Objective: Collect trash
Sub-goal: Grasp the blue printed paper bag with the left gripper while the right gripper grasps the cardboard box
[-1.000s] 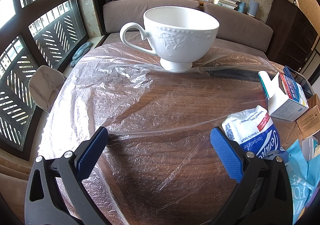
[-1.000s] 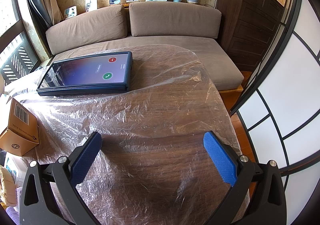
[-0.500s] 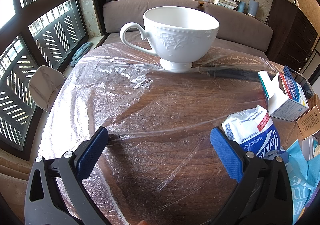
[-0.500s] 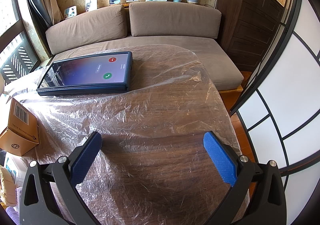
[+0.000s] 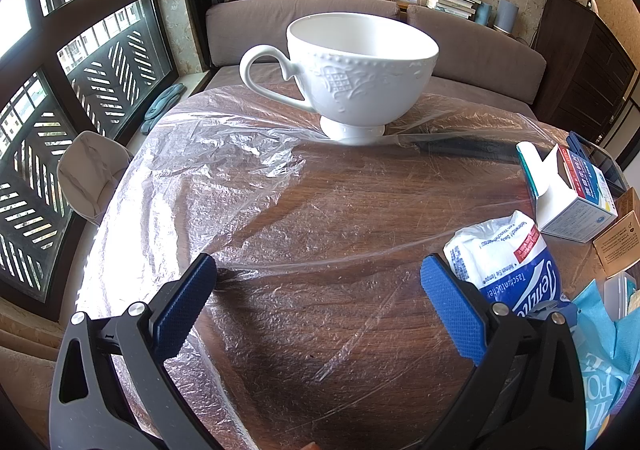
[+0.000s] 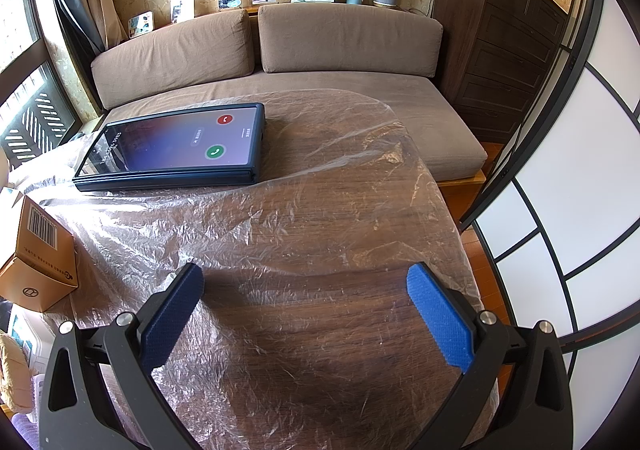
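Note:
A crumpled white and blue tissue pack [image 5: 505,262] lies on the wooden table just right of my left gripper [image 5: 318,270], which is open and holds nothing. Behind the pack stands an opened white and blue carton [image 5: 568,190], with a brown cardboard box [image 5: 620,242] and blue paper [image 5: 608,334] at the right edge. In the right wrist view the same kind of brown box [image 6: 38,250] sits at the far left. My right gripper [image 6: 304,278] is open over bare table, nothing between its fingers.
Thin clear plastic film [image 5: 224,170] covers the round wooden table [image 6: 320,330]. A white footed cup [image 5: 352,74] stands at the far side. A dark tablet [image 6: 176,146] showing a call screen lies far left of the right gripper. A brown sofa [image 6: 320,62] runs behind.

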